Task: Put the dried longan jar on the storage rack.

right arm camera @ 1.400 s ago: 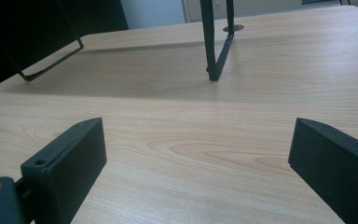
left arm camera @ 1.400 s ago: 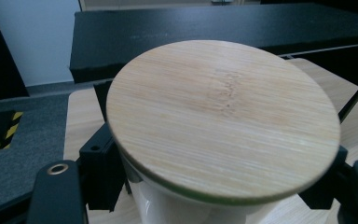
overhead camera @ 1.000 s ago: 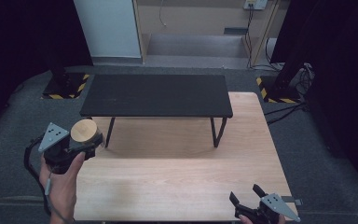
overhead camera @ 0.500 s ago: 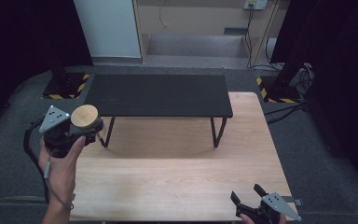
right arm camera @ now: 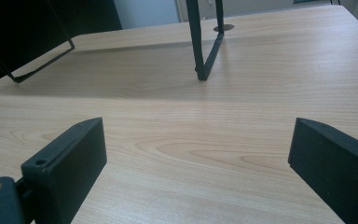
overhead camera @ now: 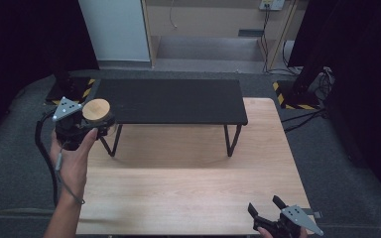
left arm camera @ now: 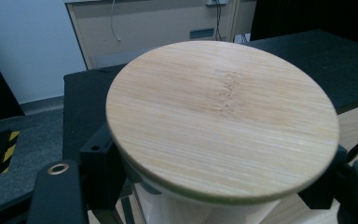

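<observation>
Dark curtains close off both sides of the room; a pale wall panel and a beige recess with a hanging cable stand at the back, beyond grey floor.

Starting at the jar (overhead camera: 98, 115): round bamboo lid (left arm camera: 221, 119) on top, whitish body below it, seen in the left gripper view. It sits upright between the jaws of my left gripper (overhead camera: 93, 130), which are closed against its body just under the lid. In the left gripper view the lid's disc overhangs both black jaws, one low at the left, one low at the right. The jar is held up in the air, not resting on anything.

Just ahead of the left gripper and slightly to its right is the near-left corner of the black shelf (overhead camera: 173, 101), a low riser on thin metal legs. From the high view the jar overlaps that corner's edge; whether it is over the shelf top or short of it I cannot tell. The person's left hand (overhead camera: 72, 158) wraps the gripper's handle from below, cable trailing down along the forearm.

Under the shelf and nearer lies the wooden table (overhead camera: 188, 193), light grain.

My right gripper (overhead camera: 267, 208) is well apart from the jar, low at the table's near-right edge. Its jaws stand wide apart with nothing between them. Ahead of it, one shelf leg (right arm camera: 207, 42) meets the tabletop.
</observation>
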